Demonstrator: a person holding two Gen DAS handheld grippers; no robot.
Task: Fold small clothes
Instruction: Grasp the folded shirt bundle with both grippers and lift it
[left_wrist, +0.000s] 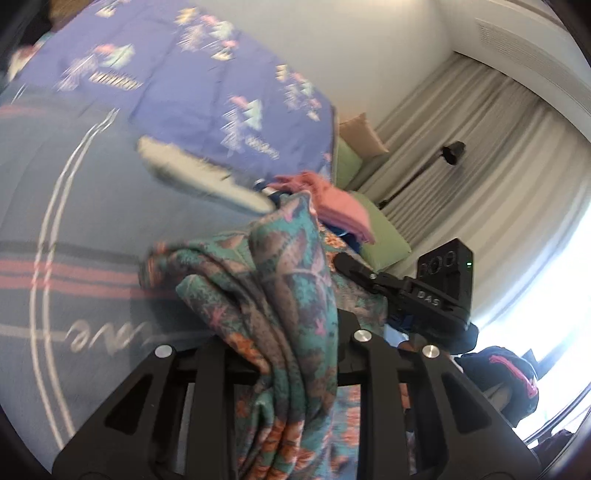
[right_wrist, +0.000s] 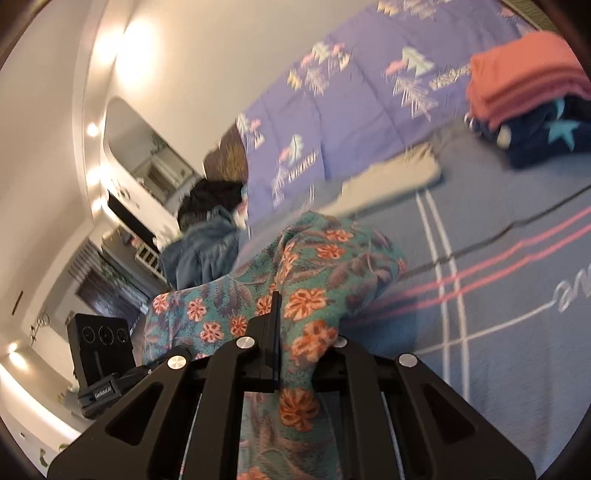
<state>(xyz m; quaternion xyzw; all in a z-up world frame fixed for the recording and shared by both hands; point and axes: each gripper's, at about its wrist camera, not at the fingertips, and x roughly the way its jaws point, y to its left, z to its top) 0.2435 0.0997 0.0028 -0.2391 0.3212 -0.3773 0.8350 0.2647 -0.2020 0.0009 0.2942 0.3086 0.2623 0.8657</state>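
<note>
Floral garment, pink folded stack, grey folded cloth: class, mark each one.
floral garment (right_wrist: 314, 266), right wrist view, bunched top.
pink folded stack (right_wrist: 524, 77), right wrist view, top layer.
grey folded cloth (right_wrist: 399, 171), right wrist view, flat middle.

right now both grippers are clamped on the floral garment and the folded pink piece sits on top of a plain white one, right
Not quite. The folded pink piece sits on a navy one with light-blue stars, not a plain white one; the right wrist view shows it. The rest holds: the left gripper and right gripper are both clamped on the floral garment.
</note>
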